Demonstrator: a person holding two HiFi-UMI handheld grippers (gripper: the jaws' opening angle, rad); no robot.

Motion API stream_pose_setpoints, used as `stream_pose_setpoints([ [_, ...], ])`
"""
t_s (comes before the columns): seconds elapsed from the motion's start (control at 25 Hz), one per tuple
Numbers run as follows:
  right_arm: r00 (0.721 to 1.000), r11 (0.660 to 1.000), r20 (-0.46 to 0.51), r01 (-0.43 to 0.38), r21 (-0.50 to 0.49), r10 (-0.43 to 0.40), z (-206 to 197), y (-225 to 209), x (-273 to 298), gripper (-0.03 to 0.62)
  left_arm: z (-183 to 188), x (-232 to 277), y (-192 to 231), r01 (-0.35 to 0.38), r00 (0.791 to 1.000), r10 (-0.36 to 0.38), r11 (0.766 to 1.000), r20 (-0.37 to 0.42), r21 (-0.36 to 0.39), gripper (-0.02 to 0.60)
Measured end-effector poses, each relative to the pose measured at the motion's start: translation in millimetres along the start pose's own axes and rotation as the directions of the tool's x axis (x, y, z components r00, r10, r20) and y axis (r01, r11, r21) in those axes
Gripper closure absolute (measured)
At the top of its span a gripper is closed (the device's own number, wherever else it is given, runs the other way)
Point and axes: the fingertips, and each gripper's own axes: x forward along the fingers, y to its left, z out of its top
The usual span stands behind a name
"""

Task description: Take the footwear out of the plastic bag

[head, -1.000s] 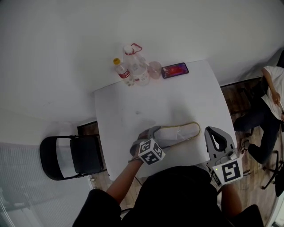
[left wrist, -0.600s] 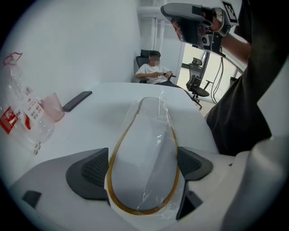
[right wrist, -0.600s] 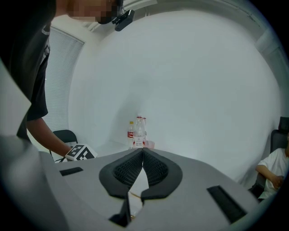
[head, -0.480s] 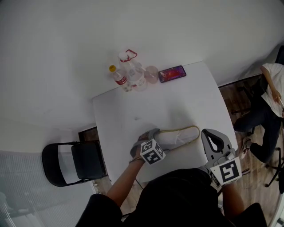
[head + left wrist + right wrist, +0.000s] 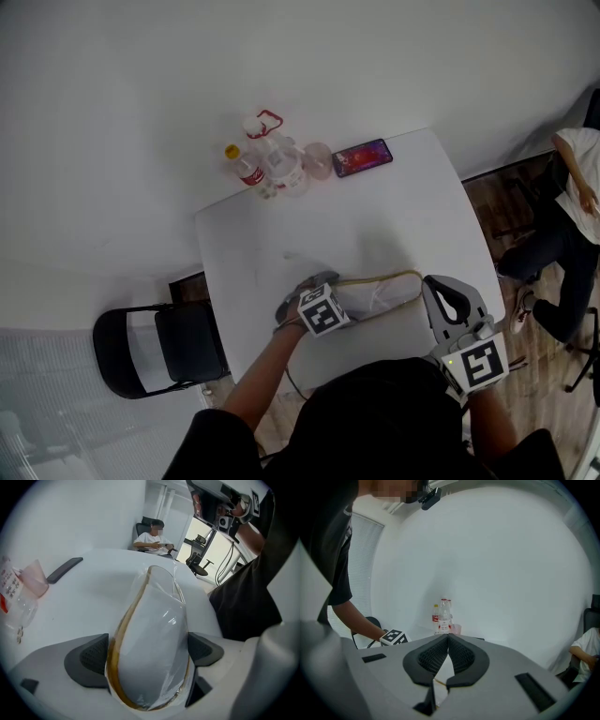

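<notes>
A white slipper with a tan rim [image 5: 375, 292] lies in a clear plastic bag near the front edge of the white table [image 5: 262, 234]. My left gripper [image 5: 322, 287] points steeply down over its left end. In the left gripper view the bagged slipper [image 5: 150, 639] fills the gap of the left gripper [image 5: 145, 651]. Its jaws have just been opening and stand wide on either side of the slipper, with the pads close beside its edges. My right gripper [image 5: 441, 287] sits shut just past the slipper's right end; its pads [image 5: 440, 656] meet. Whether they pinch bag film is unclear.
At the table's far edge stand two bottles [image 5: 267, 167], a pink cup [image 5: 318, 159] and a dark phone [image 5: 362, 157]. A black chair [image 5: 155, 349] stands left of the table. A seated person [image 5: 574, 211] is at the right.
My left gripper has sunk onto the slipper's left end and tipped steeper. The right gripper stays where it was, shut.
</notes>
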Motion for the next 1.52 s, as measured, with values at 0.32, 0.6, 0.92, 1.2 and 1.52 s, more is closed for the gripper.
stream_pose_setpoints([
  [0.32,1.0,1.0,0.002,0.003,0.006,-0.003,0,-7,8,0.577,-4,-5,-4,0.028,0.999,-0.028,1.0,-0.034,-0.003,0.083],
  [0.6,1.0,1.0,-0.022,0.006,-0.006,-0.006,-1,-10,12,0.577,-4,-28,2,-0.076,0.997,0.075,0.995,0.012,0.059,0.161],
  [0.92,0.999,1.0,-0.025,-0.029,0.007,0.029,-4,-20,9,0.577,2,-74,19,-0.208,0.962,0.198,0.978,0.19,0.031,0.207],
  [1.2,0.997,0.996,-0.009,-0.075,0.048,0.076,-5,-33,6,0.577,9,-107,22,-0.278,0.907,0.252,0.96,0.338,0.03,0.232],
  [1.52,0.988,0.966,-0.04,-0.139,0.22,0.151,-20,-54,8,0.574,20,-143,11,-0.34,0.843,0.276,0.939,0.462,0.058,0.247],
])
